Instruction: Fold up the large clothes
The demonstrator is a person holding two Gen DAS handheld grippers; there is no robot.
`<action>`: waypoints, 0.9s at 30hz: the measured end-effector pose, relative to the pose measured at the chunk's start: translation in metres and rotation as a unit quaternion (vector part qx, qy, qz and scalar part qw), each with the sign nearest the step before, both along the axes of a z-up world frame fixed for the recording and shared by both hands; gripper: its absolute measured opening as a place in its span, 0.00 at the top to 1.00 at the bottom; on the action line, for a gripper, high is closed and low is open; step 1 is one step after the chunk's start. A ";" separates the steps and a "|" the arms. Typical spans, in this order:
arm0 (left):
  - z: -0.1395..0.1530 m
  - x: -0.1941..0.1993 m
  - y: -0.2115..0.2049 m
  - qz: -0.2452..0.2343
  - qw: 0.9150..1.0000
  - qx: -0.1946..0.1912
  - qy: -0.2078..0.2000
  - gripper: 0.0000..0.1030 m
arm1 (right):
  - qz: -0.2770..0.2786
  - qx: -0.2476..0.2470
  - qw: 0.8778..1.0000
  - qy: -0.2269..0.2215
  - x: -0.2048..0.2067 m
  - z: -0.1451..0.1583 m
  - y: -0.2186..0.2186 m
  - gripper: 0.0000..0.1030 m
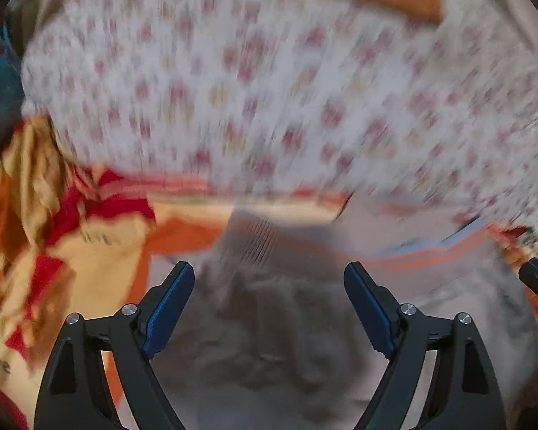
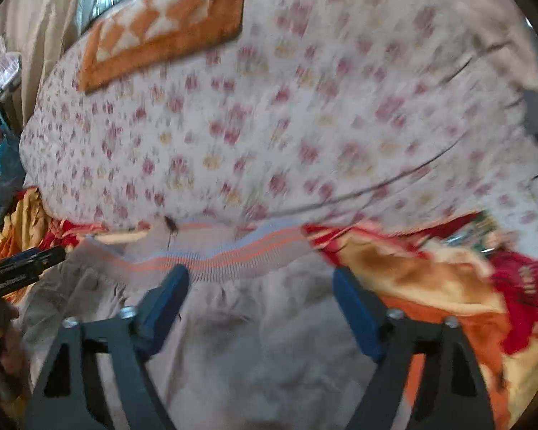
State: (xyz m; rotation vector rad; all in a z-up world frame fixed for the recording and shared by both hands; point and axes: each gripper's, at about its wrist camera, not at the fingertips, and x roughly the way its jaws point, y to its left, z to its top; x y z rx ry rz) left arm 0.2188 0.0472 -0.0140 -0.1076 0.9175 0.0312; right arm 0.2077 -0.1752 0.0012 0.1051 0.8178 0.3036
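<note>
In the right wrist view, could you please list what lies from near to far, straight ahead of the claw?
Pale grey garment → its ribbed orange-striped hem → white floral bedsheet → orange-and-white patterned blanket.

A pale grey-beige knit garment (image 2: 254,322) with a ribbed hem band striped in orange and light blue (image 2: 233,251) lies spread, slightly rumpled, in the near middle, the hem at its far edge, partly over a red, orange and yellow patterned cloth (image 2: 448,286).
</note>
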 end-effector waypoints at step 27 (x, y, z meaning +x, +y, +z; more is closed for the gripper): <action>-0.013 -0.178 0.108 0.091 0.985 -0.147 0.019 0.29 | 0.021 -0.057 0.998 0.036 -0.187 0.008 -0.019 0.20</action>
